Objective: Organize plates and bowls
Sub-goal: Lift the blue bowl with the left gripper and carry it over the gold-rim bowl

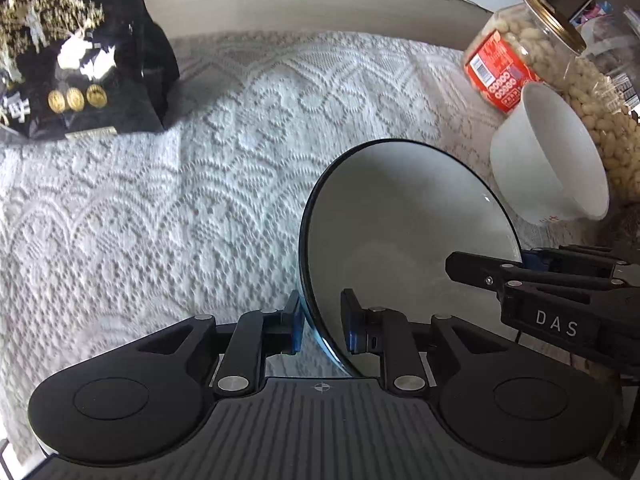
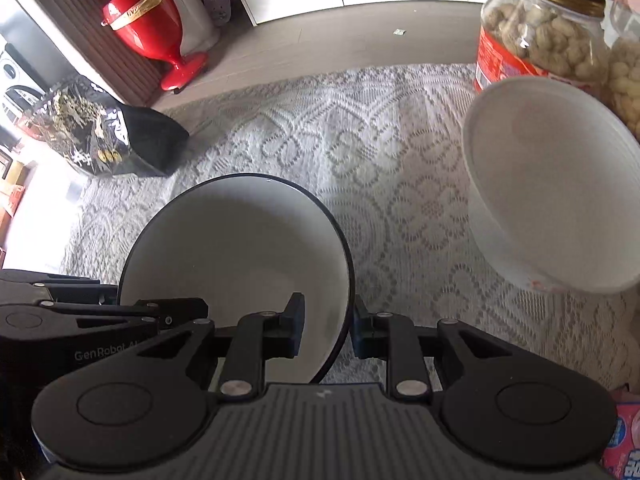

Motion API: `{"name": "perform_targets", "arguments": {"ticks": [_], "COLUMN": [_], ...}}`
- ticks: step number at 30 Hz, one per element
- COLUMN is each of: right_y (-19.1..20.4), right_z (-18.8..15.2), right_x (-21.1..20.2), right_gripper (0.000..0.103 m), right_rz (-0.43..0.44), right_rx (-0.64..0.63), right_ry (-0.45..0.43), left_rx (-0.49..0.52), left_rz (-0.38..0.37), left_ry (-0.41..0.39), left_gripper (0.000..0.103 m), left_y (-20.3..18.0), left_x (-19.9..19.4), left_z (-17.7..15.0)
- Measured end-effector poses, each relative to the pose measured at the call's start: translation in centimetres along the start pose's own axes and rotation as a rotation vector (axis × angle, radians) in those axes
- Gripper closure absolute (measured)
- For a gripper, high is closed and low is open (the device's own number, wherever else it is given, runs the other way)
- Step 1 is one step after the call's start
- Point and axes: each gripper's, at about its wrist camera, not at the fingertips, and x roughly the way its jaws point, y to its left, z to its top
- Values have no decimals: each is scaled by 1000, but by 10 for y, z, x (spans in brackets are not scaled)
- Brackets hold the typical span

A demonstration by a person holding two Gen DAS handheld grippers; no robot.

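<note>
A dark-rimmed bowl with a pale inside [image 1: 404,232] is held over the white lace tablecloth [image 1: 180,208]. My left gripper [image 1: 320,322] straddles its left rim, one pad outside and one inside. My right gripper [image 2: 326,326] straddles its right rim [image 2: 344,272] the same way. Each gripper shows in the other's view, at the bowl's far edge. A plain white bowl [image 1: 552,156] stands to the right on the cloth, also in the right wrist view [image 2: 556,188].
A jar of peanuts with a gold lid [image 1: 532,52] stands behind the white bowl, also in the right wrist view [image 2: 540,36]. A black printed bag [image 1: 76,56] lies at the far left. A red stool [image 2: 152,28] stands on the floor beyond the table.
</note>
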Motion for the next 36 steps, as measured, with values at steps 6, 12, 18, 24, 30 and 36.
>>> {"name": "perform_targets", "arguments": {"ticks": [6, 12, 18, 24, 30, 36], "right_y": [-2, -19, -16, -4, 8, 12], "right_z": [-12, -7, -12, -21, -38, -74], "right_x": [-5, 13, 4, -48, -115, -172], "right_gripper": [79, 77, 77, 77, 77, 77], "right_rz": [29, 123, 115, 115, 107, 81], "right_rx": [-44, 62, 79, 41, 5, -23], "right_ry": [-24, 18, 9, -83, -179, -222], "left_rx": [-33, -18, 23, 109, 133, 192], "left_rz": [-27, -38, -8, 30, 12, -2], "left_ry": [25, 38, -27, -147, -218, -247], "left_gripper": [74, 75, 76, 76, 75, 76], "left_y": [-1, 1, -8, -30, -53, -81], "left_x": [14, 23, 4, -54, -107, -144], "left_z": [0, 4, -2, -18, -46, -80]}}
